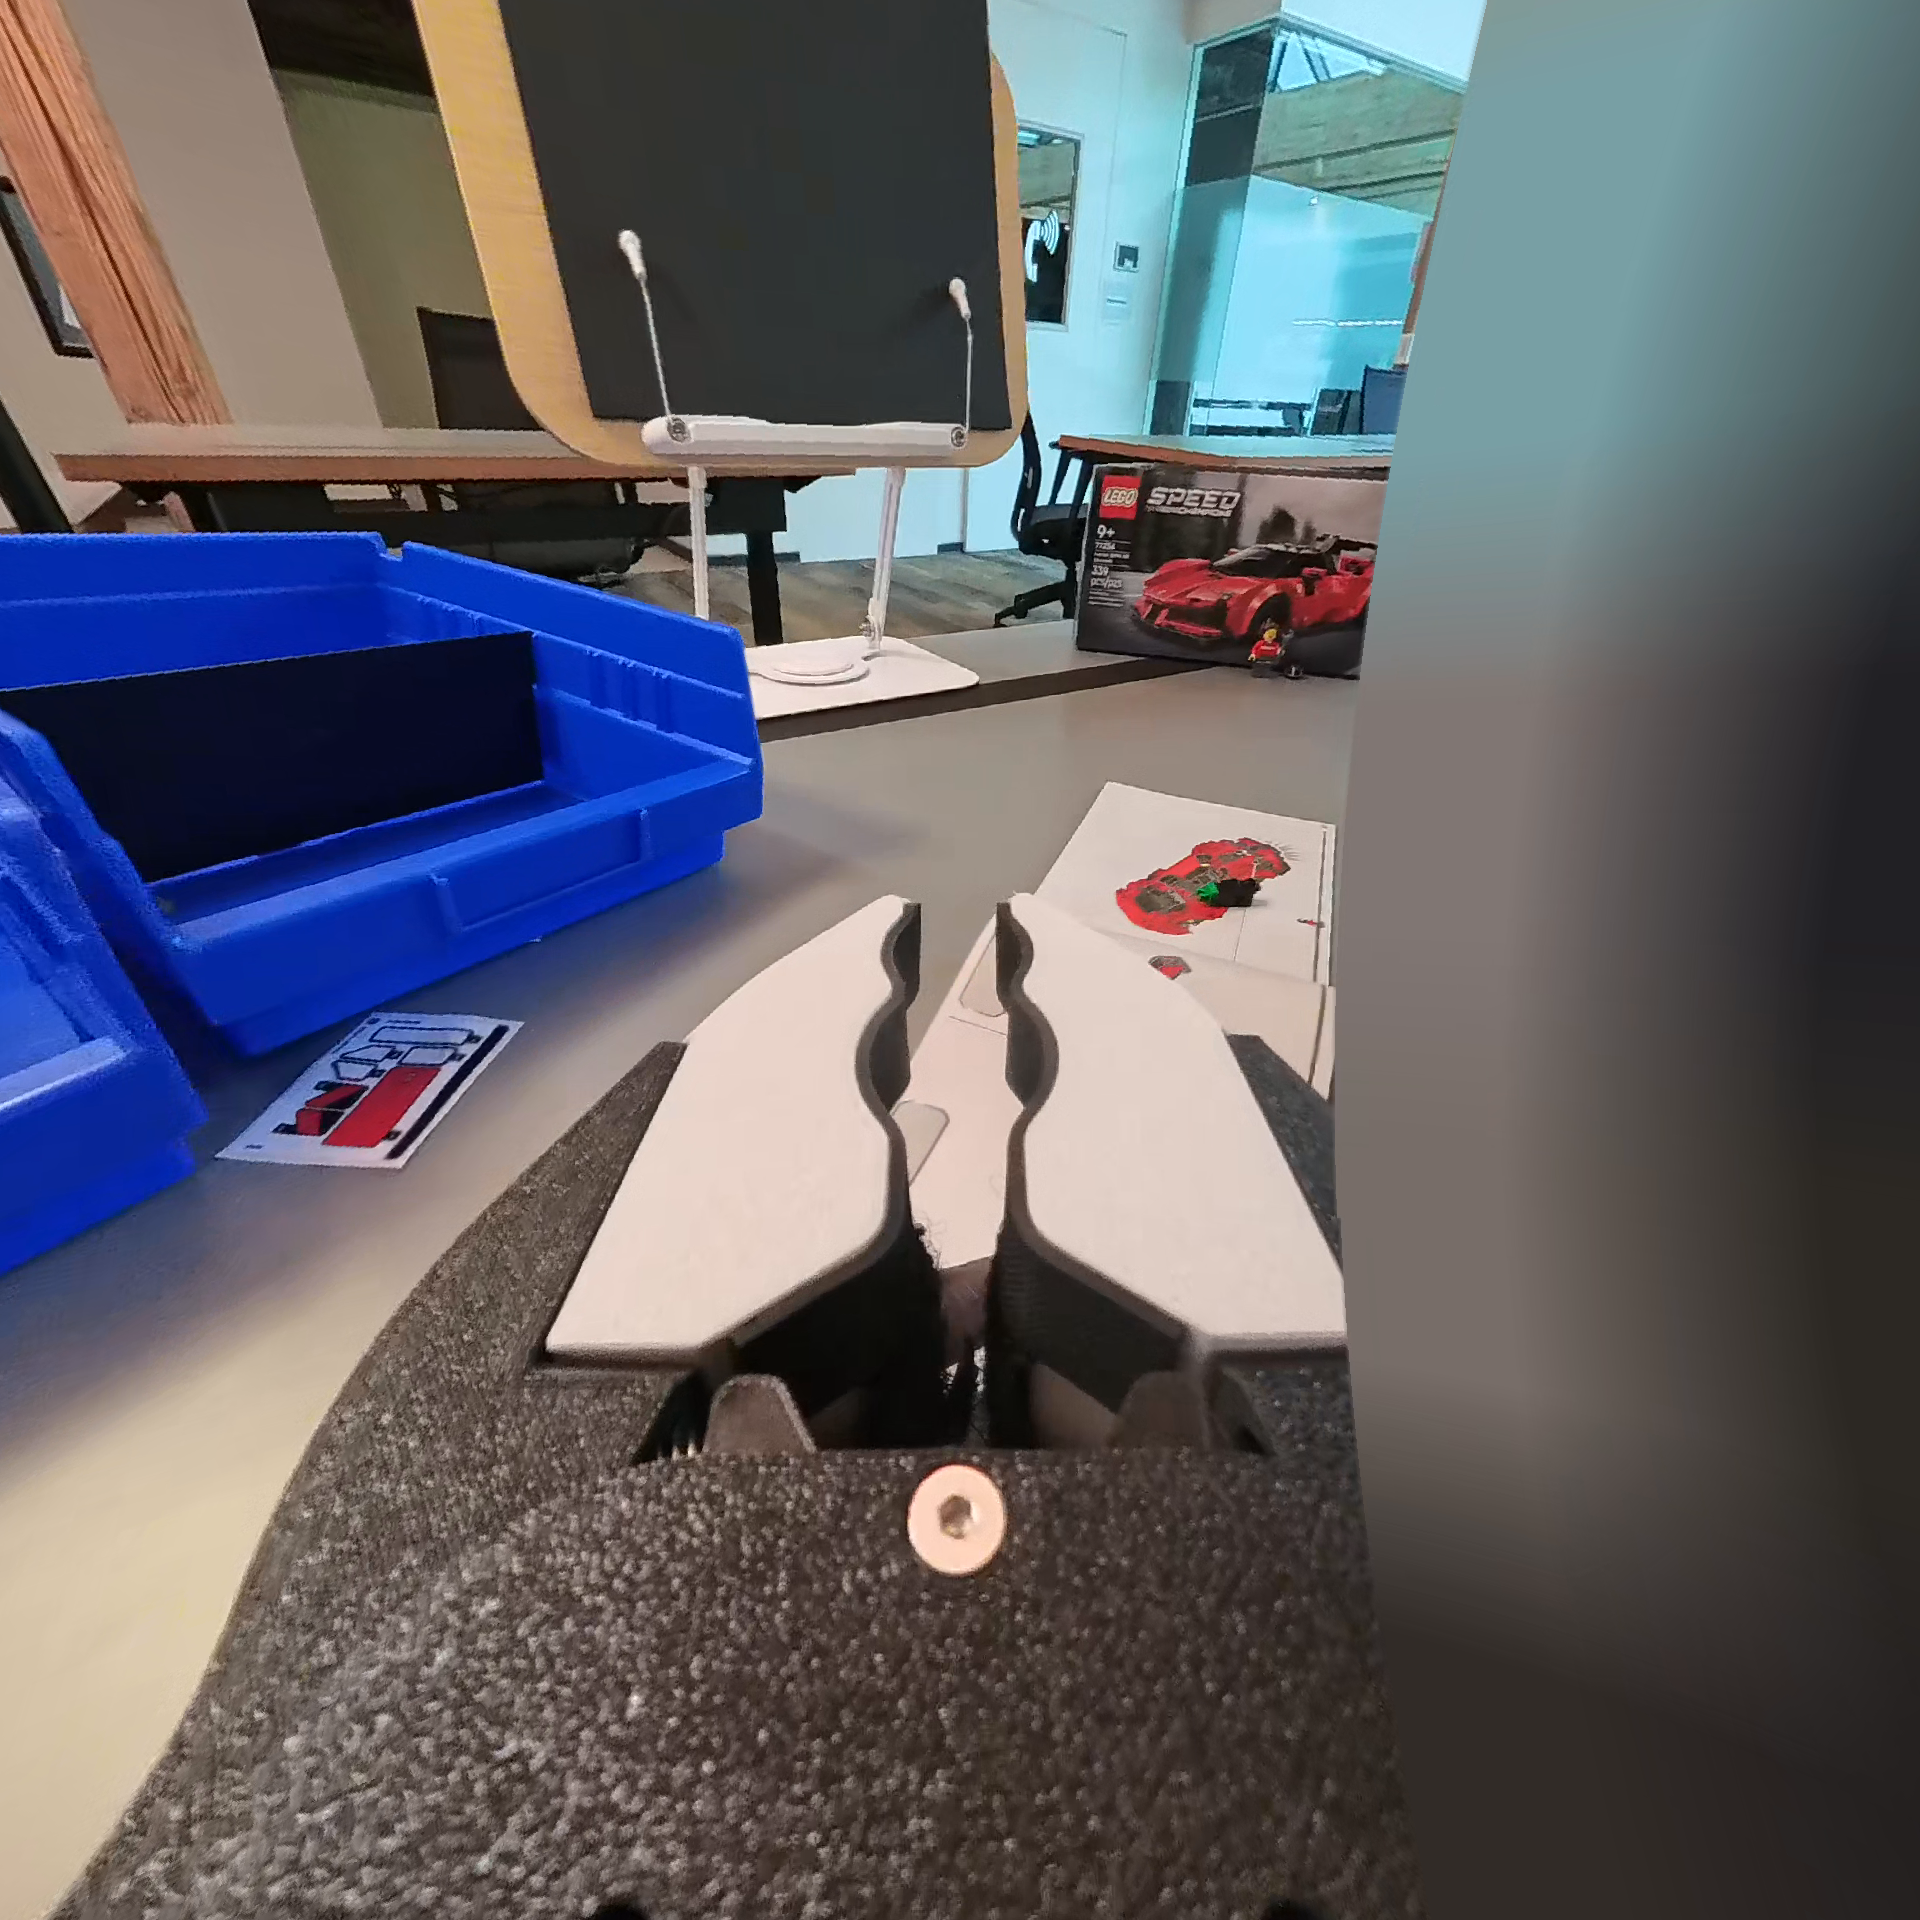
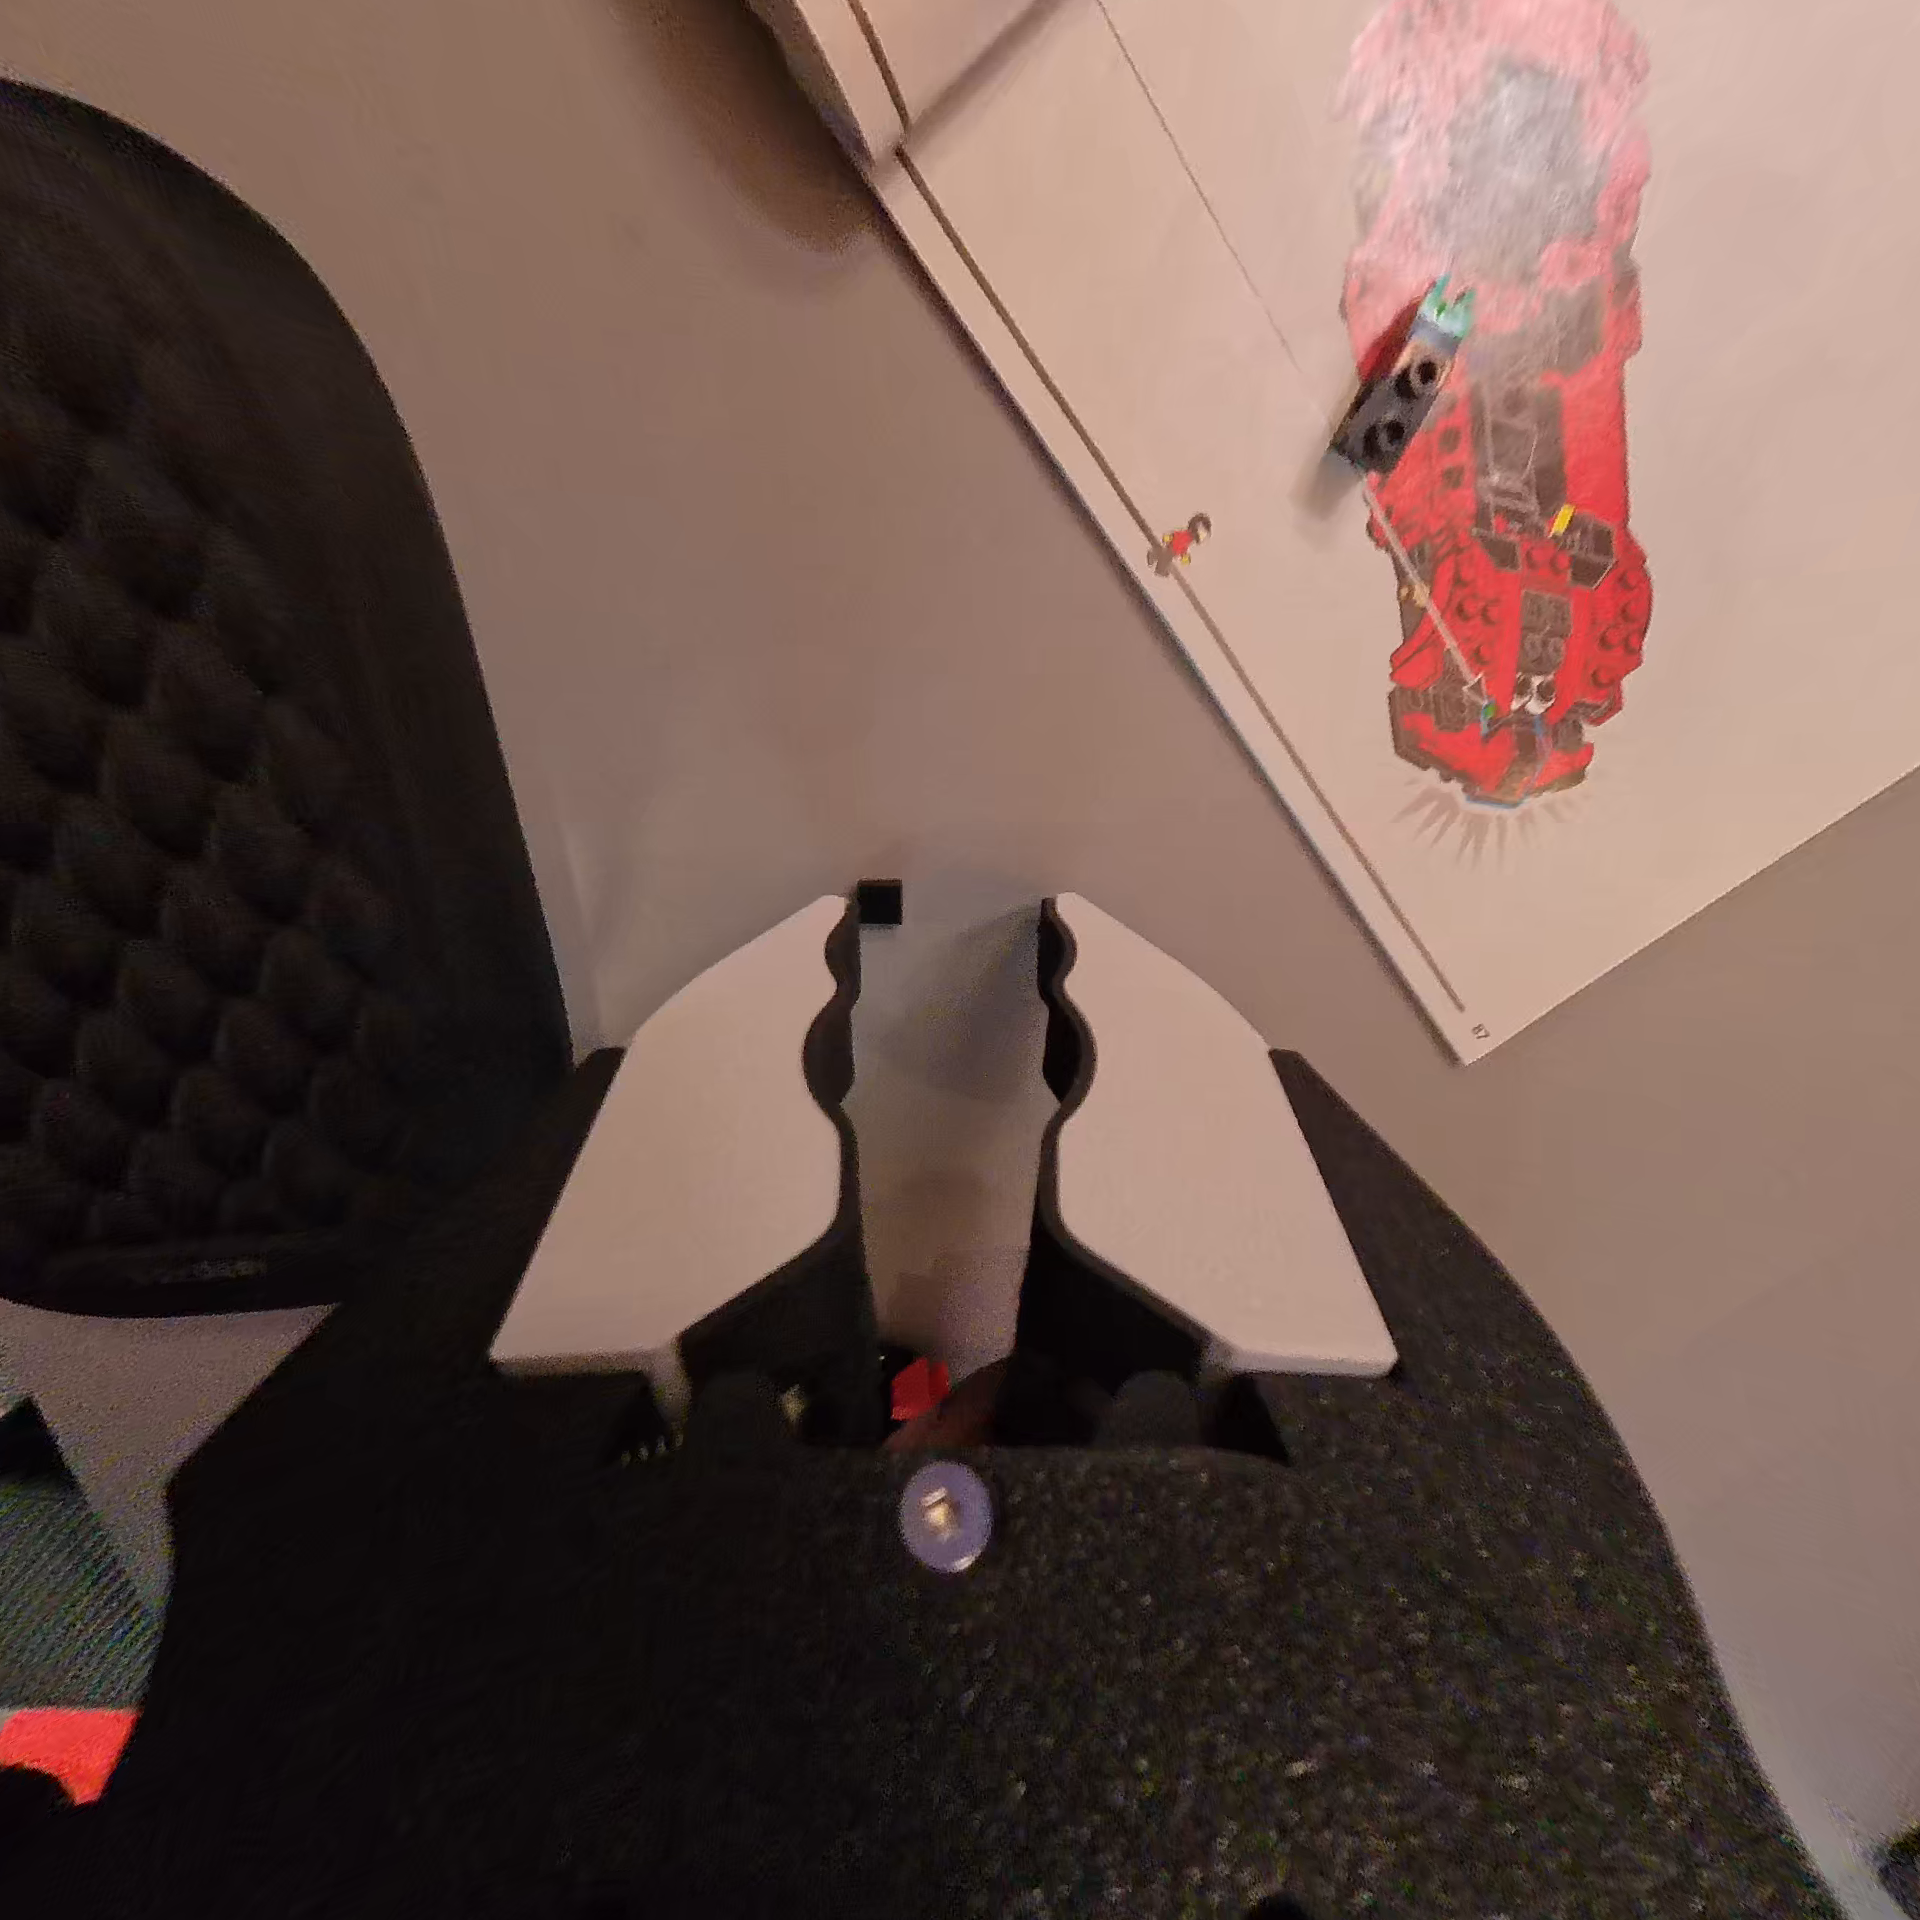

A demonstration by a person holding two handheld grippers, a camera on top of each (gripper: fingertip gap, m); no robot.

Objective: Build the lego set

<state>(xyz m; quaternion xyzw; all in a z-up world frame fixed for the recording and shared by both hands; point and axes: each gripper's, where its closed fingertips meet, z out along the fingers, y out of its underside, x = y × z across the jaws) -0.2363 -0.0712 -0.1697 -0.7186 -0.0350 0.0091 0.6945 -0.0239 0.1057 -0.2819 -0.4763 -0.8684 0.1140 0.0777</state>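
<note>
My left gripper [image 1: 958, 912] hovers low over the open instruction booklet [image 1: 1174, 831]; its jaws stand a narrow gap apart with nothing between them. A small black brick assembly with a green piece [image 1: 1231, 891] lies on the booklet's printed red car. In the right wrist view the same assembly [image 2: 1397, 400] lies on the booklet page [image 2: 1195, 312], far right of my right gripper [image 2: 945, 904]. The right gripper is open and points down at the bare table. A tiny black piece [image 2: 878, 902] sits at its left fingertip; I cannot tell whether it touches the finger.
Two blue bins [image 1: 436, 883] stand at the left, with a sticker sheet [image 1: 374, 1091] in front of them. A book stand [image 1: 810, 436] and the set's box [image 1: 1236, 571] stand at the back. A blurred grey mass hides the right. A black dimpled object [image 2: 156, 727] lies left of the right gripper.
</note>
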